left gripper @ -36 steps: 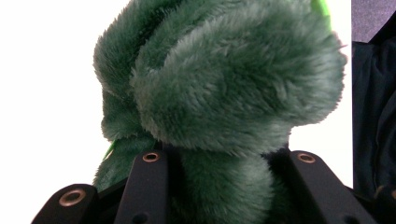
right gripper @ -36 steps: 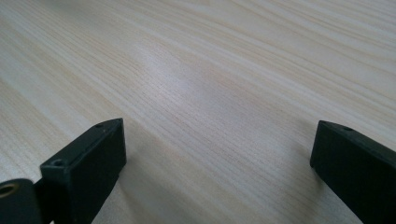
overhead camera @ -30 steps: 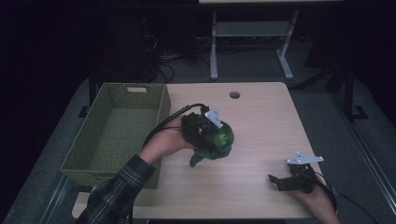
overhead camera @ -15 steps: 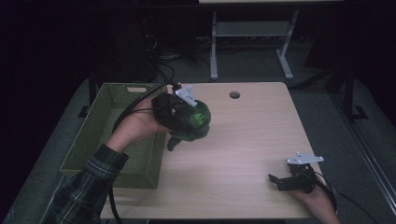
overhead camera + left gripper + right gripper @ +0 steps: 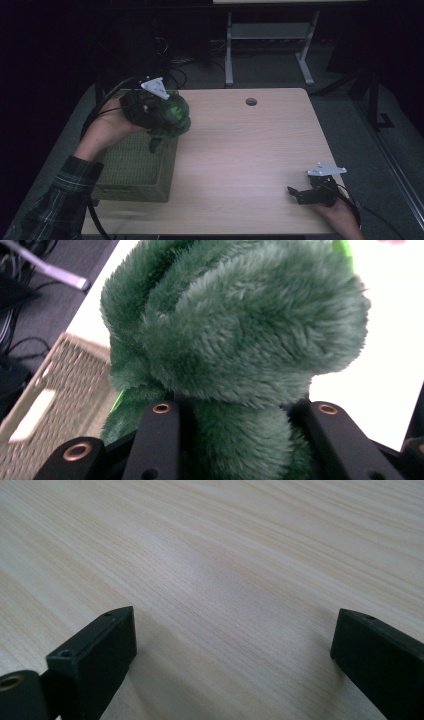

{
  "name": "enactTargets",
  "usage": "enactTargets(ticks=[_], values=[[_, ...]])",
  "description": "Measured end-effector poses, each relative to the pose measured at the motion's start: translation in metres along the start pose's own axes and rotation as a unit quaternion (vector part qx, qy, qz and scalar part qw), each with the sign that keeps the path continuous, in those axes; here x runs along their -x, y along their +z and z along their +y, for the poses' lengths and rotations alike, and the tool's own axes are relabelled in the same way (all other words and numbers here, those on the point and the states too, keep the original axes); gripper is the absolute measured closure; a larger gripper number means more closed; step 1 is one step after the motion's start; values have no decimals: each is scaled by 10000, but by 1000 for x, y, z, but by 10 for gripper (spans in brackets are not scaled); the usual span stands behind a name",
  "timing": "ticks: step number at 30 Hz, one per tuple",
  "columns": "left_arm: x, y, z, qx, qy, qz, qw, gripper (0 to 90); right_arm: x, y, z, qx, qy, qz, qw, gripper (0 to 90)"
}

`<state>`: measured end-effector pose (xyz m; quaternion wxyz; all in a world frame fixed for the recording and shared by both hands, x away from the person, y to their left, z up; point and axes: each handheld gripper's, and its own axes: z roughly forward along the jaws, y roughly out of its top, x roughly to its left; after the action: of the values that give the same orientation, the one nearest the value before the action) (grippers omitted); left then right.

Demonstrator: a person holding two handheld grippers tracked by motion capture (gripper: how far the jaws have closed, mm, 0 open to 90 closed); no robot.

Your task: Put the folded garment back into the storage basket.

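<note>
Jaws around green plush toy (image 5: pixel 235 340)

Plush toy (image 5: pixel 235 340): dark green, deep soft pile, matt. Table (image 5: pixel 250 150): pale wood-grain top, smooth, low sheen. Basket (image 5: pixel 135 165): olive woven weave, rough; gripper jaws: black, matt, plastic-looking, with brass-coloured rivets.

Green plush toy (image 5: pixel 240 340) between tool (image 5: pixel 240 440) jaws

You have a dark green, furry plush toy (image 5: pixel 170 120) bunched up and held above the near-right edge of the olive woven rectangular basket (image 5: pixel 135 167), one limb dangling down.
</note>
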<state>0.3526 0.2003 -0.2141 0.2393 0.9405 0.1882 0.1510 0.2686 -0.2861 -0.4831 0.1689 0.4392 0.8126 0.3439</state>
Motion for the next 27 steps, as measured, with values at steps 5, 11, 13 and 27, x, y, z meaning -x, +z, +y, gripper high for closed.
enactTargets(ticks=[5, 11, 13, 27], values=[[-10, -4, -21, -24, -295, 96, 9995, 639, 0, 0, 0, 2, 6, -13, 10000, 41], [-17, 0, -45, -72, -581, 205, 9981, 639, 0, 0, 0, 4, 7, -14, 10000, 41], [-19, 3, -52, -91, -667, 211, 9975, 639, 0, 0, 0, 4, 7, -15, 10000, 41], [-28, 42, -106, -153, -1303, 212, 9911, 639, 0, 0, 0, 2, 8, -16, 10000, 41]])
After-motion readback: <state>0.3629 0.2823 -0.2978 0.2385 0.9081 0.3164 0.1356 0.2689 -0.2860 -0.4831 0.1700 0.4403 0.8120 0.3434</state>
